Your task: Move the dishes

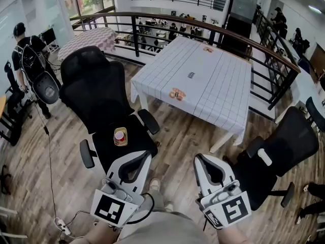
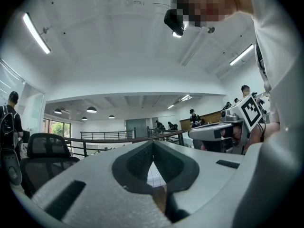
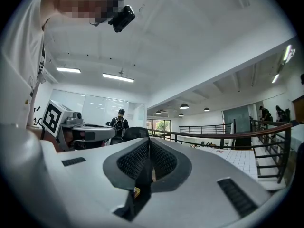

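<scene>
The room is an open mezzanine with a wood-plank floor [image 1: 183, 136] and a dark railing [image 1: 152, 20] curving round its far side. A worktop [image 1: 223, 100] under a white grid-lined cloth stands past the middle of the floor, running away towards the railing. A dish [image 1: 177, 93] lies near its front edge, a small dark item [image 1: 191, 75] sits further in, and a far dish [image 1: 208, 49] lies close to the far end. These three are well apart from each other.

A black chair [image 1: 91, 88] stands to the left of the worktop. On its seat rests a small tray [image 1: 120, 136] with a red cup on it. A second chair [image 1: 284, 141] stands at the right. A checked table [image 1: 89, 38] stands by the railing at the back left, and a person [image 1: 23, 52] with a backpack stands at the left edge. A cable [image 1: 50, 172] trails across the floor there.

The left gripper [image 1: 143, 156] is held low in front, just this side of the chair seat, with its jaws clenched tip to tip on nothing [image 2: 153, 146]. The right gripper [image 1: 199, 160] is level with it, above bare floor, and its jaws are likewise pressed together and empty [image 3: 149, 144].
</scene>
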`<state>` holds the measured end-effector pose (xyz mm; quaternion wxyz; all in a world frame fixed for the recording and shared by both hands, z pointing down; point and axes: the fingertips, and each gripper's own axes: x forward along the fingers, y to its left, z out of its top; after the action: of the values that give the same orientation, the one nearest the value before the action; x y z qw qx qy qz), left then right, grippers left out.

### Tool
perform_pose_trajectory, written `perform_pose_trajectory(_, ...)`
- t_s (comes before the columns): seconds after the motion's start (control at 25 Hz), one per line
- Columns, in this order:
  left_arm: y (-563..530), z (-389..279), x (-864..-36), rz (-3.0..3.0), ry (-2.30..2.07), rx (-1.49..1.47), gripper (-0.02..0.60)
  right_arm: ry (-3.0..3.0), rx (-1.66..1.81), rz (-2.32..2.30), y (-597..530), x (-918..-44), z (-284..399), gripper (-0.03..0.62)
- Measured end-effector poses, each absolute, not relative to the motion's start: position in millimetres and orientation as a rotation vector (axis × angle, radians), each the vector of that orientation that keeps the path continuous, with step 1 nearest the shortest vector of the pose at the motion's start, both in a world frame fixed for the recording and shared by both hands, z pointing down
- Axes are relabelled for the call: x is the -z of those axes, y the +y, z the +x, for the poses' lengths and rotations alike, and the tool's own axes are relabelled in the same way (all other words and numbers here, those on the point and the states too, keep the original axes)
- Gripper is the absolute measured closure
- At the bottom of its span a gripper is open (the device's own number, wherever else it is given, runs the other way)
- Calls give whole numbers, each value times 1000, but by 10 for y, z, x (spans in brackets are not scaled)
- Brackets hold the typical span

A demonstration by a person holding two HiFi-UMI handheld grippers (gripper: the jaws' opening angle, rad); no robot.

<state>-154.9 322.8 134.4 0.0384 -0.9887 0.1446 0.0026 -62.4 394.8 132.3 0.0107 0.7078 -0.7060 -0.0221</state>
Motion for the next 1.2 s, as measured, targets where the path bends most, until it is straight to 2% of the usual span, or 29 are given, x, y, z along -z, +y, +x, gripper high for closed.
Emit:
perform_pose_trajectory(0.8, 1587, -382, -1580, -3105, 317, -7, 568, -2118, 57, 2226, 2204, -1471, 365, 569)
perform_pose_trajectory(1.2, 687, -244, -1483, -3105, 346, 14, 568, -2087, 36, 2237, 1388, -1378, 591, 569)
